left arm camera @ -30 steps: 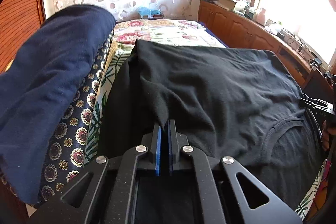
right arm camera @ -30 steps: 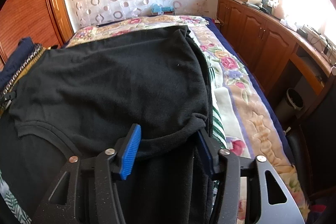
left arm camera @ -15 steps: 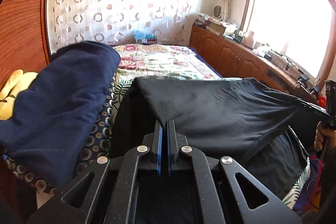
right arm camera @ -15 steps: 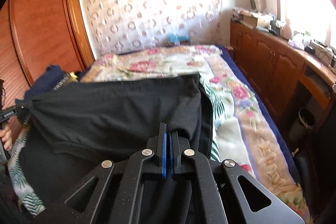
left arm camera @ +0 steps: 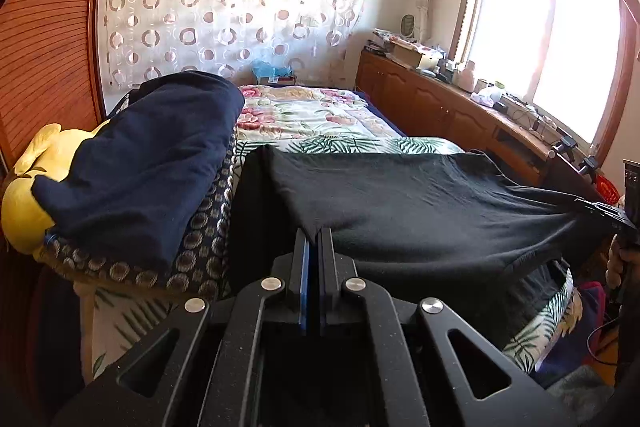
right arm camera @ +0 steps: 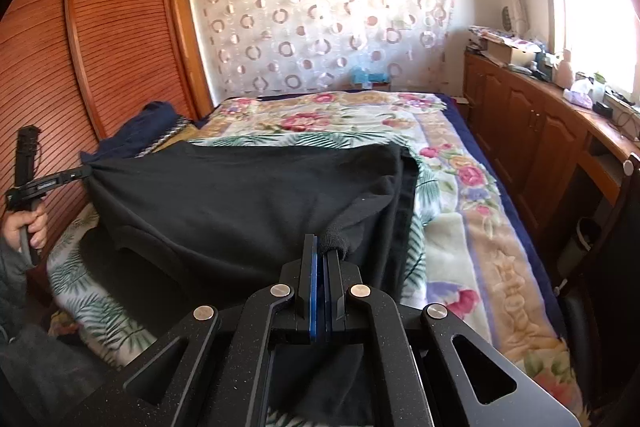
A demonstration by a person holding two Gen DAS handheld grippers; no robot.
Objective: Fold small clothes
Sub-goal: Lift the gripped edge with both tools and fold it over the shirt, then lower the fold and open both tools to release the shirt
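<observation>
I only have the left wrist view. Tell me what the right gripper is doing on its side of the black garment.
Observer: The right gripper is shut on a bunched corner of the black garment, held off the bed.
Operator: Confirm what lies right of that corner.
Observer: The floral blanket, bare out to the bed's edge.
Operator: Report my own gripper from over there.
Observer: The left gripper pinches the opposite corner, and the cloth stretches taut between the two.
Operator: Say what is behind it.
Observer: A slatted wooden wardrobe, close behind the hand.
</observation>
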